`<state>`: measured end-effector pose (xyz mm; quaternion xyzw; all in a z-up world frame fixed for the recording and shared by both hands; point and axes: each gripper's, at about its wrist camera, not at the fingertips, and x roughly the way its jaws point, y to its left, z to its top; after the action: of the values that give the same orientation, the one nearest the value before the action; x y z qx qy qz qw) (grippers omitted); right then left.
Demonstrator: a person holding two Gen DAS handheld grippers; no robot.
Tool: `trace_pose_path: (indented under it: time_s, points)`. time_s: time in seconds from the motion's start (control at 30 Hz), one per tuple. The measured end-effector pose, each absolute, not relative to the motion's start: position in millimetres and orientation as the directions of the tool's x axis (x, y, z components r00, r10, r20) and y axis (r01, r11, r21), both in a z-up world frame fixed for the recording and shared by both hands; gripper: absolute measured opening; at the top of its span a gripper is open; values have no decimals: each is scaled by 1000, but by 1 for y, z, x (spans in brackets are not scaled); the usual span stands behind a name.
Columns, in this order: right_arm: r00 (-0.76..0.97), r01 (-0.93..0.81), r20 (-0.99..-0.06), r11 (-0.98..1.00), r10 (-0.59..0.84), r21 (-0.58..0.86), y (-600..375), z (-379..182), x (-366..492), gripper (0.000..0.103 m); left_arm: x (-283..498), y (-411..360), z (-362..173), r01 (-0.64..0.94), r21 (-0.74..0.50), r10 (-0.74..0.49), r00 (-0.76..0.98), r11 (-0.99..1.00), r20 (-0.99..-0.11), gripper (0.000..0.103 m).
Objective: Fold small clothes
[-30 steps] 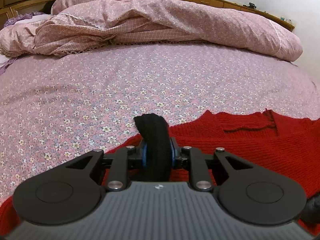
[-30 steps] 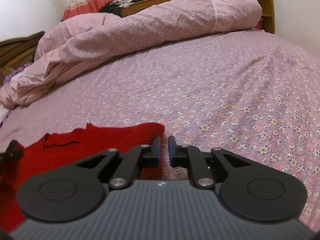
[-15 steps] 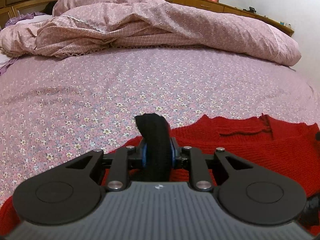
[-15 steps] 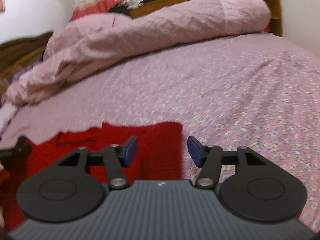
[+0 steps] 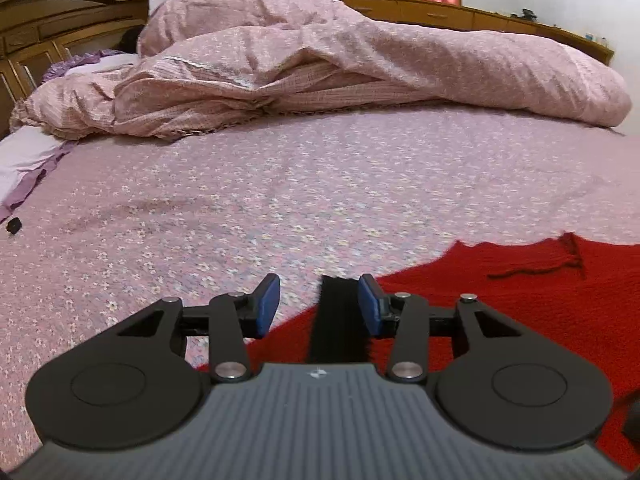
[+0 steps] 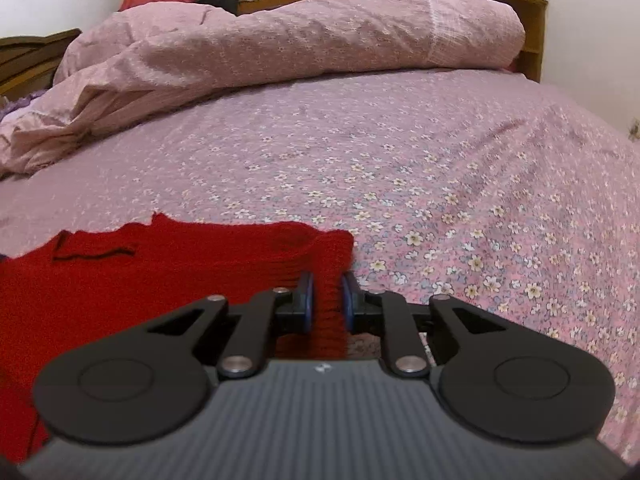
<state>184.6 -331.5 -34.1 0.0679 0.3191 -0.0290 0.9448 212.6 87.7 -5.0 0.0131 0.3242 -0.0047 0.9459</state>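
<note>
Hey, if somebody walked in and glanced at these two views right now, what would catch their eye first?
The bright red knitted garment spread on the near part of the flowered pink bedsheet, with the right hand-held gripper closing on its corner. A black strip of fabric stands between the opening jaws of the left hand-held gripper. Behind, a rumpled pink quilt is heaped.

A red knitted garment [image 6: 168, 264] lies spread flat at the near edge, its right corner bunched upward; a black cloth strip [image 5: 340, 320] stands upright over its left part.
</note>
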Motion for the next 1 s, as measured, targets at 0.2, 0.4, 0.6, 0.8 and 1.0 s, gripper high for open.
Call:
trace_pose_path:
  time_s: [0.2, 0.4, 0.6, 0.8, 1.0]
  points:
    - [814, 126, -581, 982, -19, 144, -330, -10, 165, 24, 198, 65, -5, 104, -11, -85, 745, 994, -662, 50]
    - [826, 37, -560, 985, 63, 166, -318, 5, 140, 24, 201, 62, -29, 75, -12, -61, 693, 997, -719, 50]
    - [746, 10, -659, 987, 98, 158, -310, -23, 148, 23, 204, 63, -33, 66, -3, -48, 693, 998, -719, 51]
    - [791, -1, -605, 989, 90, 146, -310, -37, 148, 23, 206, 62, -36, 64, 0, -45, 701, 998, -712, 52]
    - [789, 10, -608, 987, 89, 158, -312, -34, 146, 24, 198, 62, -26, 52, 16, -25, 691, 999, -722, 55]
